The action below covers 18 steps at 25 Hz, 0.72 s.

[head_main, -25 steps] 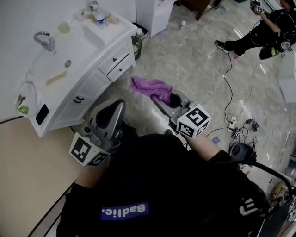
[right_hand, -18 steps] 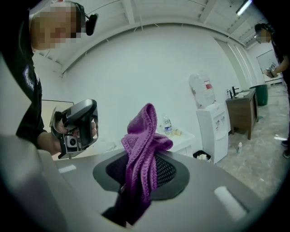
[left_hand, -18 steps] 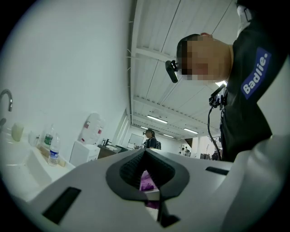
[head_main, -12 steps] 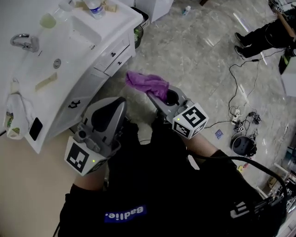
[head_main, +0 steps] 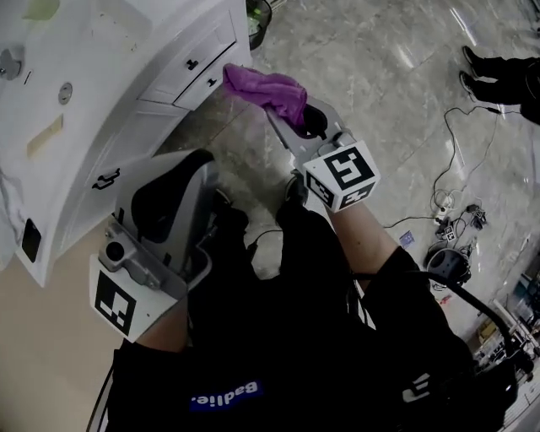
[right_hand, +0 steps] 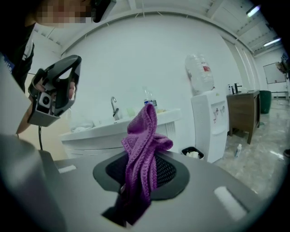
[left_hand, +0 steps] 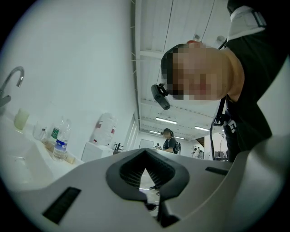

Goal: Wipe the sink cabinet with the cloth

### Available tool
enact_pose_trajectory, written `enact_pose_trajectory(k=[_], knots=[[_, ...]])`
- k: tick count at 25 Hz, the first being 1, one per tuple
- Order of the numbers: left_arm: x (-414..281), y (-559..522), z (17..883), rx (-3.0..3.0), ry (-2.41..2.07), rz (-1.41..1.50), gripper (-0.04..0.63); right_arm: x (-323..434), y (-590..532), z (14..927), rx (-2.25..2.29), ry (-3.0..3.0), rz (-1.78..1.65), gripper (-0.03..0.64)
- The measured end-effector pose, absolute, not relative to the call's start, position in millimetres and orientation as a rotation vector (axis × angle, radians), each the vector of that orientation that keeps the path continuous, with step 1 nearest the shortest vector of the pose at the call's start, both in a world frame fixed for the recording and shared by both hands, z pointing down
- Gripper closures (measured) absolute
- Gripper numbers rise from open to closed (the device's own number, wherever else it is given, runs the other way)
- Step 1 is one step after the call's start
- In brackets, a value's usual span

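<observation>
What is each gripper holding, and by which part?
The right gripper holds the purple cloth by one bunched end. The left gripper holds nothing.

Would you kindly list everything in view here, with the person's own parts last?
cabinet: one, white, upper left, sink on top
cloth: one, purple, by the cabinet's drawers
faucet: one, metal, over the sink
bottle: one, clear, blue label, on the cabinet top
bin: one, dark, beside the cabinet
dispenser: one, white, beyond the bin
cables: several, dark, on the floor at right
left gripper: one, grey, shut, empty
right gripper: one, grey, shut on cloth
</observation>
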<state>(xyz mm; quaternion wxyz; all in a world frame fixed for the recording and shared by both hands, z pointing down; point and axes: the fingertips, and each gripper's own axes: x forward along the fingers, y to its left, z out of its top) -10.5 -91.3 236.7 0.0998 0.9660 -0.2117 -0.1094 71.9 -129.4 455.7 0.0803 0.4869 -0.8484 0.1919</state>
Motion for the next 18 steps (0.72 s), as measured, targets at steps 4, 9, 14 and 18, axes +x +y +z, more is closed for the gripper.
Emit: enact_pose_trajectory(k=[4, 9, 14, 18], knots=[[-8.1, -103.6, 263.9, 2.883, -0.65, -0.302, 0.606, 85.8, -165.1, 500.2, 1.521, -2.482, 0.557, 0.515], [-8.0, -111.4, 284.4, 2.895, -0.67, -0.275, 0.606, 104.2, -222.8, 553.4, 1.563, -2.363, 0.441, 0.515], [-17.0, -106.5, 306.5, 2.873, -0.682, -0.217, 0.606, 115.8, -289.1, 592.4, 1.565, -2.219, 0.306, 0.515], [-30.4, -102.0, 325.1, 2.836, -0.705, -0.146, 0.606, 100.3, -326.2, 603.5, 1.542, -2.16, 0.26, 0.517]])
